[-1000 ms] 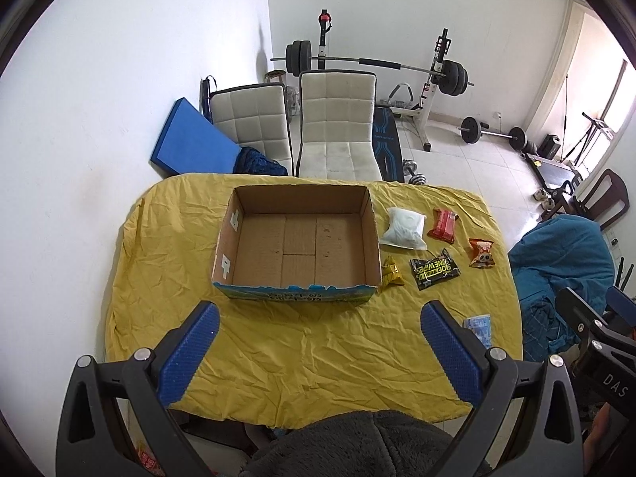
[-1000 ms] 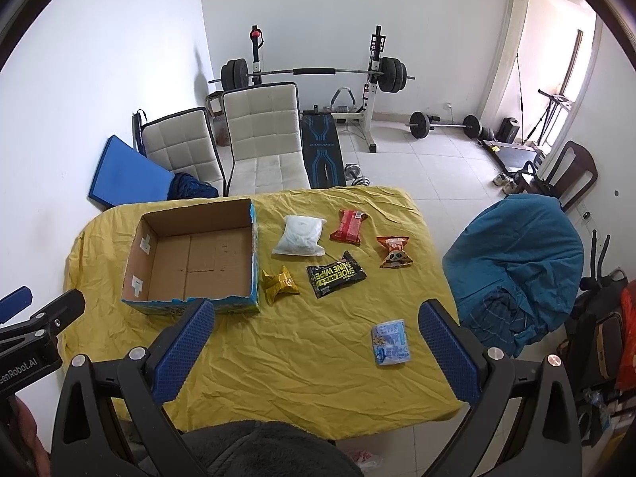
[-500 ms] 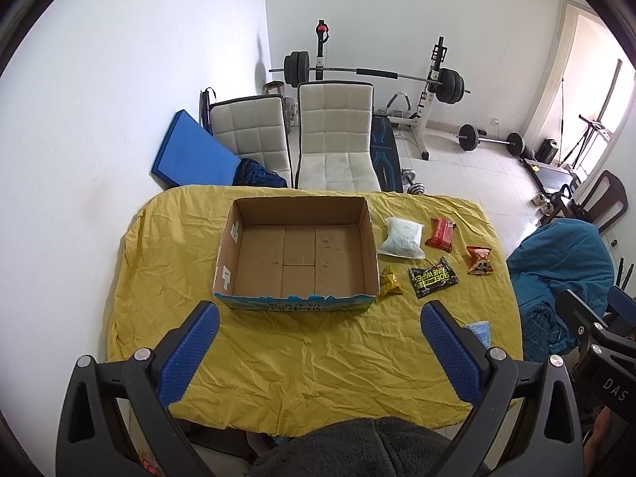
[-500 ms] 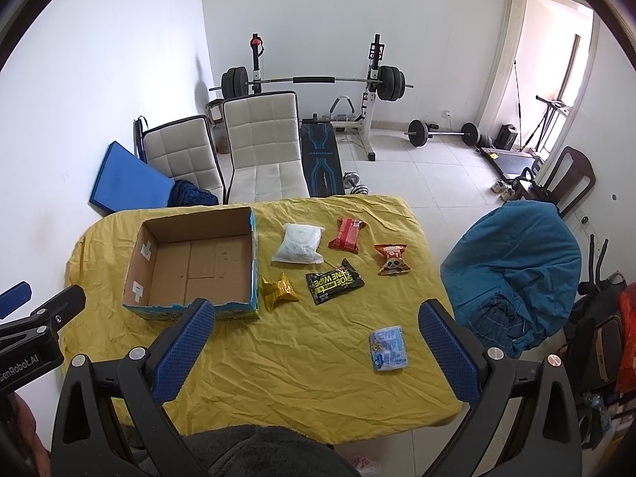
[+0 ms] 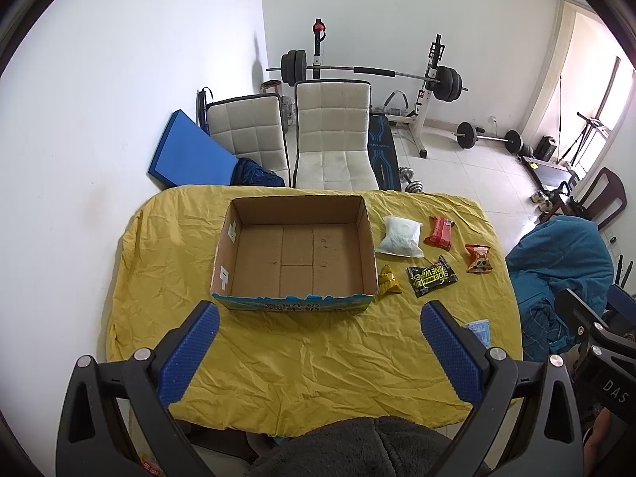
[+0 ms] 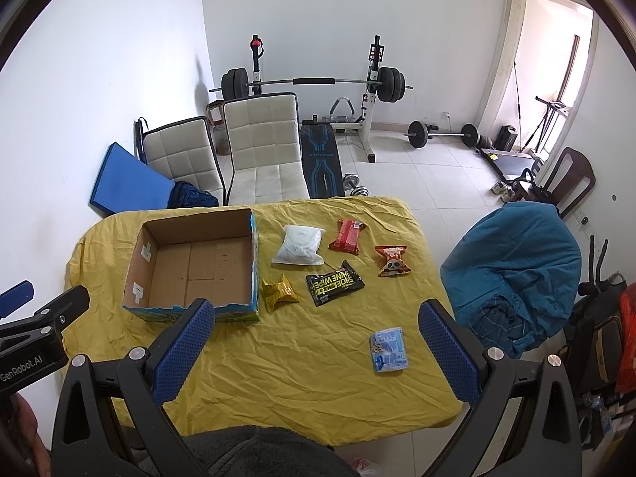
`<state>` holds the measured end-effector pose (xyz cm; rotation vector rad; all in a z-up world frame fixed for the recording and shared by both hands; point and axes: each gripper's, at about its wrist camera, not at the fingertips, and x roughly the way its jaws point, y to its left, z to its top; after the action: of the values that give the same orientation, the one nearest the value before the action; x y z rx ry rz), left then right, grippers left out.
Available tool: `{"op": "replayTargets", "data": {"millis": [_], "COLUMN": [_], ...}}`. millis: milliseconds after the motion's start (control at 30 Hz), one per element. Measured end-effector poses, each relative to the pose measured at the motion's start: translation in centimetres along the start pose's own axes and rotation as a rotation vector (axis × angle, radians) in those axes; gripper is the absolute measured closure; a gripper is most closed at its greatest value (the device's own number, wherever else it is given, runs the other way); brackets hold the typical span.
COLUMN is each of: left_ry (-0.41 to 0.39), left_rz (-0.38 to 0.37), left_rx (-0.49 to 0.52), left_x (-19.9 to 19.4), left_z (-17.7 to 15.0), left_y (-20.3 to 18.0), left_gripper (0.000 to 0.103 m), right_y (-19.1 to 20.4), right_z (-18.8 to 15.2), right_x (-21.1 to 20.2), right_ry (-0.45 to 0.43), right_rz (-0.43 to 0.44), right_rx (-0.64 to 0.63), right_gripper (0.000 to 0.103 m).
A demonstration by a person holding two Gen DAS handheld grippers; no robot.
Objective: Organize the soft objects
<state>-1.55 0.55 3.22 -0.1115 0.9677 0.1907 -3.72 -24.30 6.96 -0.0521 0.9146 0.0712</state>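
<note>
An empty cardboard box (image 5: 294,254) (image 6: 194,266) sits on the table with the yellow cloth (image 5: 298,353) (image 6: 302,357). To its right lie a white pouch (image 6: 299,245), a red packet (image 6: 347,236), an orange panda packet (image 6: 392,260), a black wipes packet (image 6: 334,282), a gold packet (image 6: 279,293) and a light blue packet (image 6: 388,345). My left gripper (image 5: 318,351) is open and empty, above the near table edge in front of the box. My right gripper (image 6: 316,351) is open and empty, above the near edge left of the light blue packet.
Two white chairs (image 5: 330,135) stand behind the table, with a blue mat (image 5: 187,147) against the wall. A barbell rack (image 6: 318,83) is at the back. A chair draped in teal cloth (image 6: 512,270) stands right of the table.
Both grippers have pulled back and up from the table, so the box and packets look smaller and farther. Nothing on the table has moved.
</note>
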Motion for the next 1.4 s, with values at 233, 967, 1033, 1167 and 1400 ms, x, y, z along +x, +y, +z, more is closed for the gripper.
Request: {"op": "replayTargets", "data": {"millis": [233, 967, 1033, 1167, 1400], "left_ry": [0.034, 0.42, 0.428, 0.463, 0.512], "left_rz": [-0.013, 0.002, 0.007, 0.007, -0.059], "left_rx": [-0.011, 0.224, 0.256, 0.308, 0.455], "left_x": [1.4, 27.3, 29.4, 32.8, 38.6], "left_z": [0.1, -2.3, -2.3, -1.7, -0.6], "left_y": [-0.1, -13.8, -15.4, -18.1, -23.7], "left_gripper": [0.0, 0.0, 0.0, 0.0, 0.0], "right_y": [-0.1, -15.3, -16.1, -17.4, -19.4], "right_z": [0.3, -12.6, -14.2, -16.8, -17.8], "right_x": [1.4, 39.2, 42.1, 46.3, 49.2], "right_ry": [0.031, 0.664, 0.711, 0.79, 0.826], "right_rz": [0.001, -0.156, -0.151, -0.098, -0.041], "right_rx": [0.017, 0.115, 0.112, 0.138, 0.159], "right_gripper": [0.0, 0.0, 0.0, 0.003, 0.045]}}
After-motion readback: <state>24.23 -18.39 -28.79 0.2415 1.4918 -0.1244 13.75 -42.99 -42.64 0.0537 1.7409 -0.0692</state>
